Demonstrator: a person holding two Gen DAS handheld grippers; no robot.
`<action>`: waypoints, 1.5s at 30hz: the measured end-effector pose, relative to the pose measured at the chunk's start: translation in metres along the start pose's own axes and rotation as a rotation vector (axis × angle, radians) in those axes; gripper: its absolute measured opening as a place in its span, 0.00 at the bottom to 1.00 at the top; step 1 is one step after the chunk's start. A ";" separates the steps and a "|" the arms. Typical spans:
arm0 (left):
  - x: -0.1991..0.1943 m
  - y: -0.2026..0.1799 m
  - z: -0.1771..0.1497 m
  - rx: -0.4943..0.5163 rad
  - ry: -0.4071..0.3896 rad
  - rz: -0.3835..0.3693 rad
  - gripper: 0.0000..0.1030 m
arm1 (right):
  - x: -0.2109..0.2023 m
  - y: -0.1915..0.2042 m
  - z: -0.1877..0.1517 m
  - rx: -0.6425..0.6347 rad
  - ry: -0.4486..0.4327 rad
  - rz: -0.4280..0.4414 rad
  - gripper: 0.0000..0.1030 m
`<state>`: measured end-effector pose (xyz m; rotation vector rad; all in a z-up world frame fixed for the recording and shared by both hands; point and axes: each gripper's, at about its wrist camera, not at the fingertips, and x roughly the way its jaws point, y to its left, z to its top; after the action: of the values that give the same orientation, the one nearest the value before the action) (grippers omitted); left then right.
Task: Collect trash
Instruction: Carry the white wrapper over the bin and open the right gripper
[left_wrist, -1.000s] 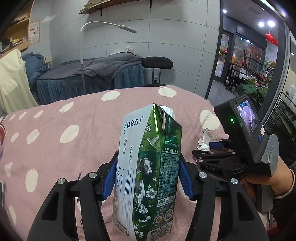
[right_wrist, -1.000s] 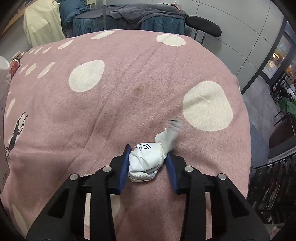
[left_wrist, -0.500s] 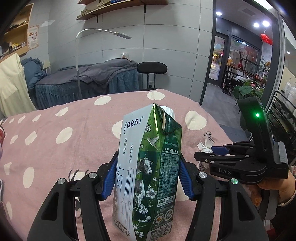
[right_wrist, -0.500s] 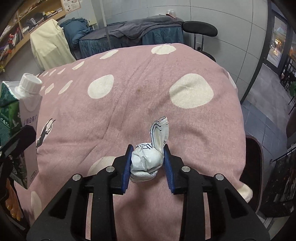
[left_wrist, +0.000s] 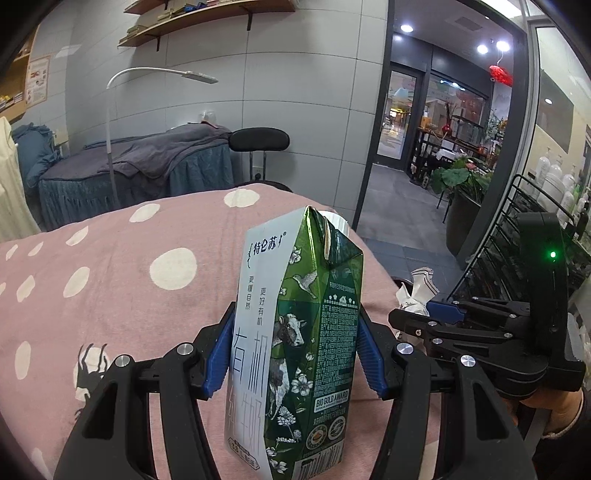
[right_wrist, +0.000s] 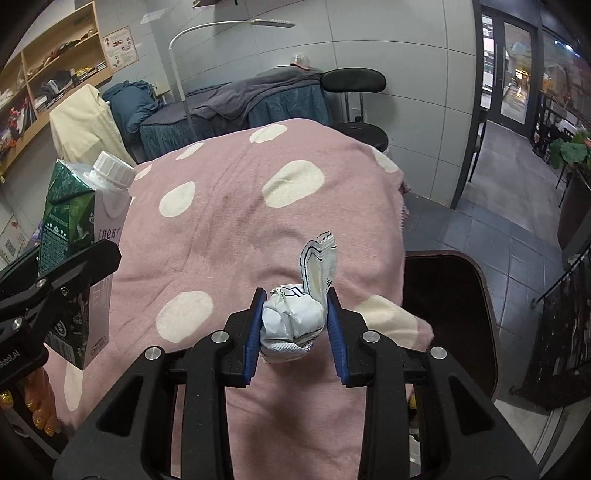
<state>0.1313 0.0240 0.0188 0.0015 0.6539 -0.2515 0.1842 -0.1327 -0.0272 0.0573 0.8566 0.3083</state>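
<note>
A green and white milk carton (left_wrist: 295, 343) stands upright between the blue pads of my left gripper (left_wrist: 293, 354), which is shut on it above the pink dotted bedspread (left_wrist: 110, 280). The right wrist view shows the same carton (right_wrist: 74, 236) at the left with its white cap. My right gripper (right_wrist: 293, 325) is shut on a crumpled white paper wrapper (right_wrist: 291, 317), one flap of which sticks up. In the left wrist view the right gripper (left_wrist: 439, 314) holds that wrapper (left_wrist: 415, 291) at the right, past the bed's edge.
A dark brown bin or stool (right_wrist: 447, 314) stands on the floor right of the bed. A black wire rack (left_wrist: 517, 229) is at the far right. Behind the bed are a massage bed (right_wrist: 240, 99), a lamp (left_wrist: 110, 147) and a black stool (right_wrist: 354, 81).
Both grippers have lifted their loads off the bedspread and moved back toward the bed's right edge. The views now take in more of the room and floor.
</note>
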 end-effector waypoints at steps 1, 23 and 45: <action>0.002 -0.006 0.001 0.008 0.000 -0.009 0.56 | 0.000 -0.006 -0.003 0.010 0.001 -0.006 0.32; 0.034 -0.063 0.011 0.070 0.039 -0.130 0.56 | 0.010 -0.091 -0.043 0.136 0.025 -0.199 0.32; 0.049 -0.056 0.008 0.047 0.094 -0.152 0.56 | 0.061 -0.129 -0.053 0.241 0.099 -0.202 0.68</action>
<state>0.1609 -0.0423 0.0003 0.0092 0.7426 -0.4154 0.2137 -0.2422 -0.1290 0.1795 0.9867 0.0177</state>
